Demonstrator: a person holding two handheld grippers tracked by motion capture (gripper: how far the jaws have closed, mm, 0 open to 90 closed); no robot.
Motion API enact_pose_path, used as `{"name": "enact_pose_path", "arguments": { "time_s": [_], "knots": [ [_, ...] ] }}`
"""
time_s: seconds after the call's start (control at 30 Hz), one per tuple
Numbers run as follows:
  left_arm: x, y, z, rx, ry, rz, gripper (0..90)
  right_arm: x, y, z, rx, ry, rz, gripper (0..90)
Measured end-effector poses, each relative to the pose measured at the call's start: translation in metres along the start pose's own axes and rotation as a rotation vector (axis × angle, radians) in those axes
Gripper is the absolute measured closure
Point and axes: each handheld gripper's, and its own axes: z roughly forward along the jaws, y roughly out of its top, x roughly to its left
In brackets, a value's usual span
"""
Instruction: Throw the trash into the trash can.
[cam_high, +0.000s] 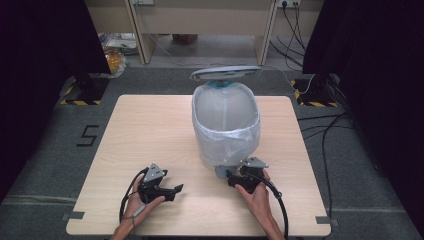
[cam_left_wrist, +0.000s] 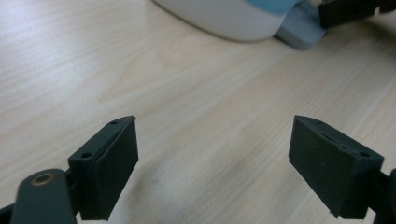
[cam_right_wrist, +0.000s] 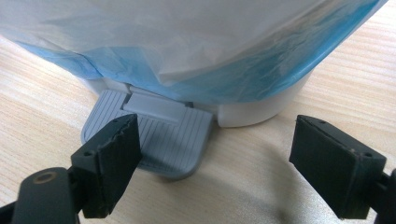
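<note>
Bin (cam_high: 226, 125) stands mid-table (cam_high: 150, 130), lid (cam_high: 225, 73) up, bag (cam_right_wrist: 196, 42) lining it. Right gripper (cam_right_wrist: 212, 158) at pedal (cam_right_wrist: 154, 135), left pad over it, jaws wide, holding nothing. Left gripper (cam_left_wrist: 212, 163) low over bare wood, jaws wide, empty

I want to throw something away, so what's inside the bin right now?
The bin holds a pale plastic liner that looks empty; its lid stands open. The very bottom is hidden.

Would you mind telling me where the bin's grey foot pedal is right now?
The grey foot pedal lies on the table at the front foot of the pedal bin, just ahead of the right gripper.
</note>
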Motion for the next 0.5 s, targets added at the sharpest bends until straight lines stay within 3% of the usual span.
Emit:
{"name": "enact_pose_path", "arguments": {
  "time_s": [0.27, 0.5],
  "knots": [
    [-0.0032, -0.0061, 0.0011, 0.07, 0.015, 0.015, 15.4, 0.0, -0.0002, -0.0003, 0.002, 0.002, 0.0, 16.3],
    [-0.0066, -0.0075, 0.0007, 0.083, 0.04, 0.046, 14.6, -0.0003, -0.0004, -0.0004, 0.003, 0.005, 0.001, 16.3]
  ]
}}
